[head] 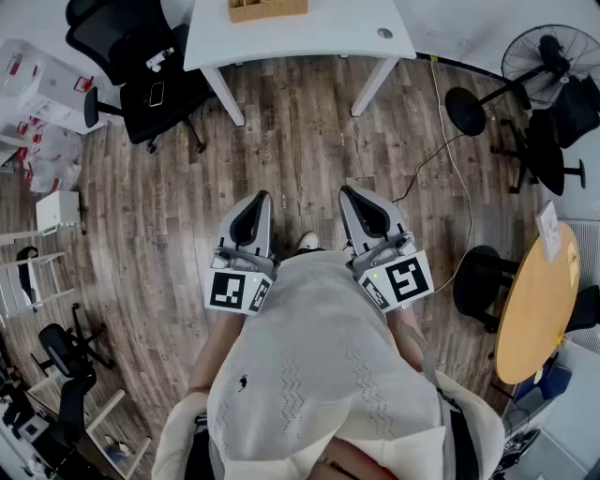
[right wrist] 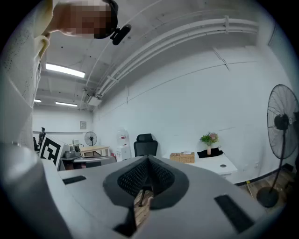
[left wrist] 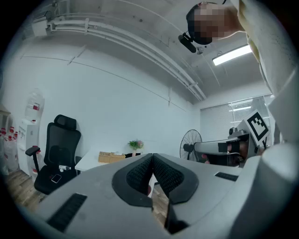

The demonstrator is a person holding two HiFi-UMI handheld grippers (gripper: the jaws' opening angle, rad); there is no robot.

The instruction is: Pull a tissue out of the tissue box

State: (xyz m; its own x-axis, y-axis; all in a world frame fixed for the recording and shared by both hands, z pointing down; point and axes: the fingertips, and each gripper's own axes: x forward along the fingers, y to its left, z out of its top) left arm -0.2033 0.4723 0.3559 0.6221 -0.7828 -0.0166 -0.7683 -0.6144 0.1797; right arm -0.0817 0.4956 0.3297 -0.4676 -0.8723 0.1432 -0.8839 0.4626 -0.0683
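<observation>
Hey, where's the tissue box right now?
In the head view the tissue box sits at the top edge, slightly left of centre, on the white table, right of the black office chair.

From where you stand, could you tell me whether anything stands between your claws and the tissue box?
Nothing visible does. Only wood floor lies between the left claw, the right claw and the white table bearing the tissue box.

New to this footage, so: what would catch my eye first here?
The left gripper and right gripper, both shut and empty, are held side by side before the person. Ahead stands a white desk with the tissue box on it, a black chair to its left.
</observation>
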